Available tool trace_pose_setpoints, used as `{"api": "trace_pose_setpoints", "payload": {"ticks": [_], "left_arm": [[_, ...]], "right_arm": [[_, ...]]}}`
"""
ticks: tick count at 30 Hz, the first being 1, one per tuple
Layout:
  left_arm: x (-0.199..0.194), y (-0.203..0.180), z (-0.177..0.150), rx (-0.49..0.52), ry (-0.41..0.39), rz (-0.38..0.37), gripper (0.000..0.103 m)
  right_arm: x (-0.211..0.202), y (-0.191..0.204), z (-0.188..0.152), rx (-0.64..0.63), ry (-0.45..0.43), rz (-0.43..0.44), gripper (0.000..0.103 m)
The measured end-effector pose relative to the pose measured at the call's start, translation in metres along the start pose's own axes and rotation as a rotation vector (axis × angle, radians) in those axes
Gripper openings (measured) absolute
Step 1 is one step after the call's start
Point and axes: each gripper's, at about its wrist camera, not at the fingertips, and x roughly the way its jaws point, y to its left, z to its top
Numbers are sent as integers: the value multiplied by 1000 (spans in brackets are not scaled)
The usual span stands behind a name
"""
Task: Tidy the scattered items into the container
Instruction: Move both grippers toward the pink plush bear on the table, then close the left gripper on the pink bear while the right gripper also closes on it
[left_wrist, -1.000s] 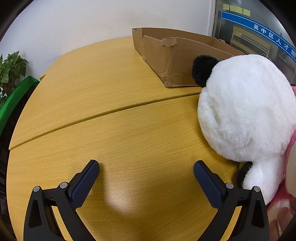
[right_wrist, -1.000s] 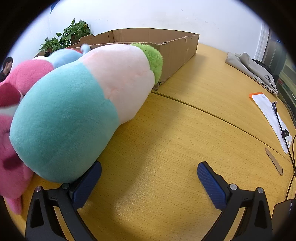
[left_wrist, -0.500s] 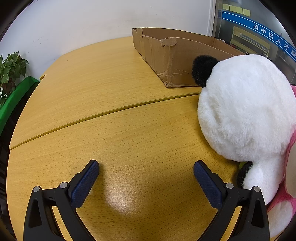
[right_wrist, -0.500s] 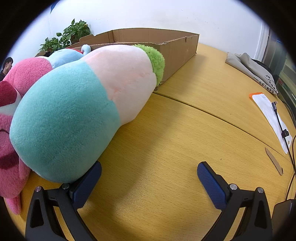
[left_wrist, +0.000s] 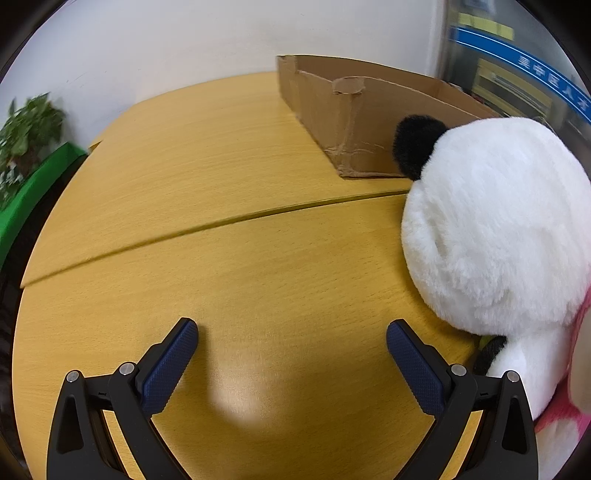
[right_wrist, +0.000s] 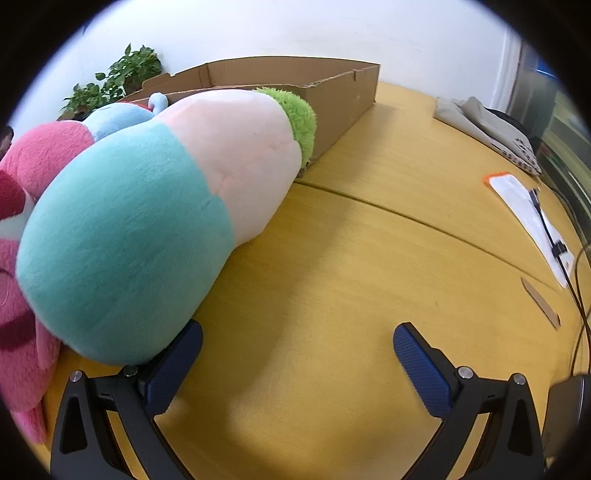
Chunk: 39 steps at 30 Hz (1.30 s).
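Trouble looks likeliest at the right gripper, whose spread, empty fingers sit beside the bulky pastel plush, too fat to pinch; the left gripper, equally wide, has the panda outside its right finger, short of the box.

Right gripper jaws spread, empty; teal-and-pink plush apparently touching left finger; cardboard box far behind.

Left gripper: held low over the tabletop, jaws spread wide, nothing between the blue pads. Right gripper: likewise low and level, jaws wide apart, empty; fingers pointed forward.
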Motion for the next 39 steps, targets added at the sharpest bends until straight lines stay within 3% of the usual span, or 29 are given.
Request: {"api": "trace_pose_setpoints", "payload": {"ticks": [4,5,7,11,15,18,21,24,29,39], "left_arm": [[-11,-7,-12,-48,78,30,103],[-17,-8,-18,-68,65,50,103],[-38,-9,-29,-129,7,95,103],[-108,-25,-35,-240,-158,81,103],[-180,-69,-23,-232,-354,67,103],[-208,-113,-10,-175,-398,21,103],[-212,-156,-8,-145,-357,-37,103],[-196,-196,-19,-116,-289,-59,103],[-177,-238,-35,-74,-228,-61,103],[-183,-247,-37,-83,-236,-107,103]], "right_arm": [[-27,2,-21,67,-33,-130,102],[-42,2,-29,89,-62,-154,102],[-72,4,-40,134,-114,-178,102],[-142,22,-51,198,-237,-220,103],[-187,69,-31,180,-370,-170,103],[-196,109,-8,147,-456,-86,103],[-189,140,12,184,-454,13,103],[-170,160,24,258,-389,68,103],[-150,174,19,312,-303,-64,102],[-161,182,2,335,-301,-124,103]]}}
